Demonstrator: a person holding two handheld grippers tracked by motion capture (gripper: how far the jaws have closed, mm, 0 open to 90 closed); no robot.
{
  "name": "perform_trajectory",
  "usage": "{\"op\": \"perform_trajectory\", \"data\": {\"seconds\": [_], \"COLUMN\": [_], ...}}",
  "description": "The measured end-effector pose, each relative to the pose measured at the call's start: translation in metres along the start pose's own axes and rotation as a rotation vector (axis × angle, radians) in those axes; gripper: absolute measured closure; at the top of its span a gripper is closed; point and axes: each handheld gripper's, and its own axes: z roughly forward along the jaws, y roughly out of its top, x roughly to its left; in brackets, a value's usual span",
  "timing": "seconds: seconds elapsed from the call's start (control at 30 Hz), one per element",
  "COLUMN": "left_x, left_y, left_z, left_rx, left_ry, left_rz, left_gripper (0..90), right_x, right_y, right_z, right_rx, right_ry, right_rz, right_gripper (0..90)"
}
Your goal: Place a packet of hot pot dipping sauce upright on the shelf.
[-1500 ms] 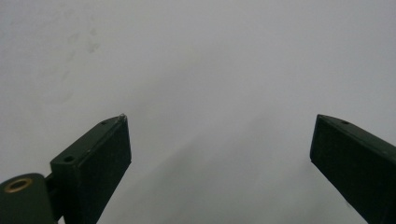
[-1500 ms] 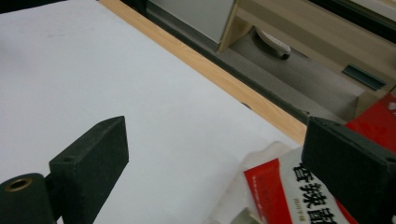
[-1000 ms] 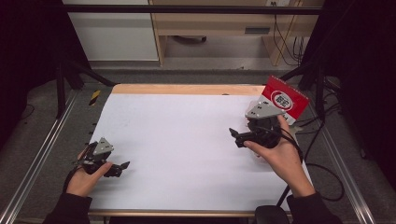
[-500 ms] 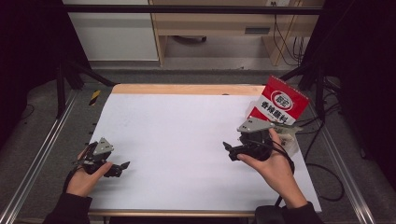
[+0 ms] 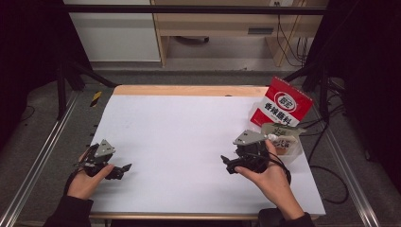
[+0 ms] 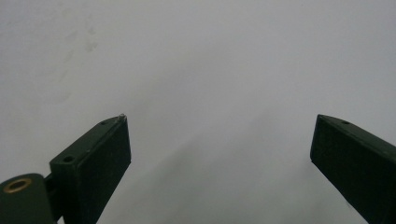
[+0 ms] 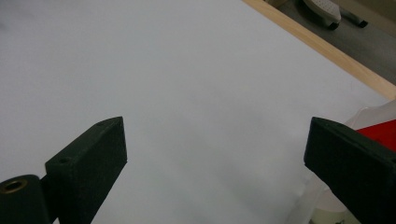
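A wooden desk (image 5: 222, 23) stands beyond the table, with perhaps cables (image 5: 288, 38) beside it.

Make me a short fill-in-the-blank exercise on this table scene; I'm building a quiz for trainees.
1. The red packet stands near the table's far ____ corner.
2. The jaws of the right hand-held gripper stand ____.
3. The left hand-held gripper holds ____.
4. The table is covered in ____ paper.

Missing words: right; open; nothing; white

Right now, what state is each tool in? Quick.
Left tool: open, holding nothing, over the white table.
Right tool: open, holding nothing, beside the red bag.
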Motion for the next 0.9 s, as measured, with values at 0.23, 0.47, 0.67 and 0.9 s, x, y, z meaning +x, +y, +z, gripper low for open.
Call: {"op": "perform_trajectory", "data": {"seconds": [0.23,0.47,0.67,0.9], "left_x": [0.0,0.0,-0.001,-0.001], "left_y": [0.0,0.0,0.0,0.0], "left_z": [0.0,0.0,0.0,0.0], "left_rx": [0.0,0.0,0.0,-0.001], "left_ry": [0.0,0.0,0.0,-0.001], "left_rz": [0.0,0.001,0.003,0.005], "left_gripper": [4.9,4.9,4.9,4.9], "right_x": [0.009,0.015,0.018,0.021], "right_y": [-0.01,-0.023,-0.029,-0.033], "right_z": [0.011,0.022,0.031,0.046], "right_rx": [0.021,0.03,0.042,0.064], "right_ry": [0.01,0.035,0.038,0.041], "right_rz": [0.017,0.037,0.047,0.065], "right_gripper": [6.0,6.1,6.1,6.0]}}
